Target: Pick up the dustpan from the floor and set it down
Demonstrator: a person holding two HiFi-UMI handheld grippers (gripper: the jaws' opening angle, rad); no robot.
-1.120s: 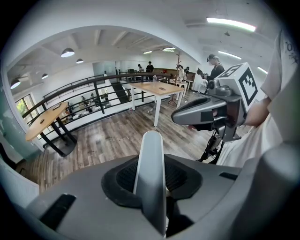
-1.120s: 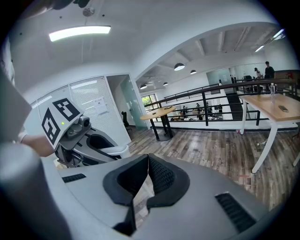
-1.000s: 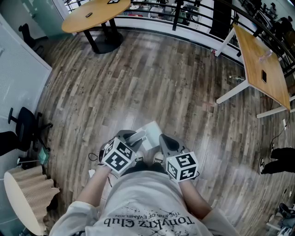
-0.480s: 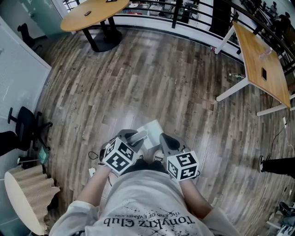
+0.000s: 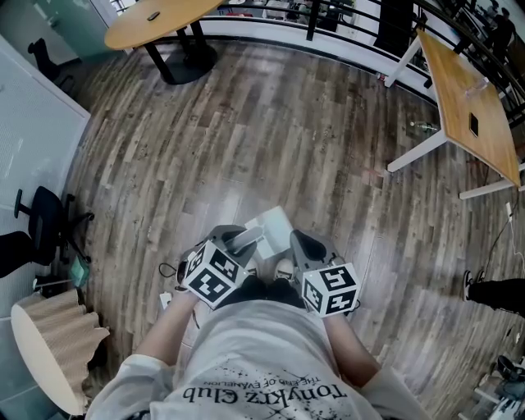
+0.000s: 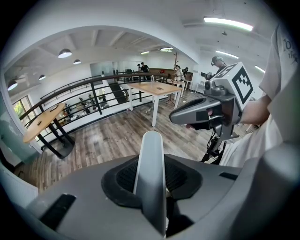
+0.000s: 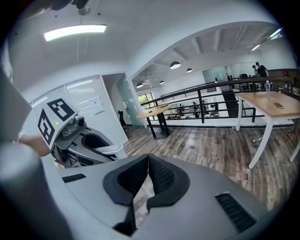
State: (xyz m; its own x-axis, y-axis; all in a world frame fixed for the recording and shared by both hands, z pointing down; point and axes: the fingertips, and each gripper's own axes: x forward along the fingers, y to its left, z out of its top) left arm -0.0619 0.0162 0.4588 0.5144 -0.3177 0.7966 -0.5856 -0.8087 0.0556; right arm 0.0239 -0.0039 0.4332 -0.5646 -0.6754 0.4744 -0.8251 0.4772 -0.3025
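I hold both grippers close in front of my chest, above the wooden floor [image 5: 271, 139]. The white dustpan [image 5: 271, 225] hangs between them. My left gripper [image 5: 246, 240] is shut on its flat pale handle [image 6: 151, 159], which rises straight up between the black pads [image 6: 124, 174] in the left gripper view. The right gripper [image 5: 298, 243] is just to the right of the dustpan. Its black pads [image 7: 161, 174] meet at the tips with nothing between them. In the right gripper view the left gripper [image 7: 89, 143] appears at the left with the white dustpan [image 7: 106, 151] in it.
A round wooden table [image 5: 156, 18] stands at the far left and a rectangular wooden table [image 5: 472, 98] on white legs at the right. A black railing [image 5: 328, 12] runs along the back. A black office chair [image 5: 41, 223] and a beige ribbed round thing [image 5: 49, 349] are at my left.
The grippers and the dustpan stay as they were. Only the head view has shifted a little.
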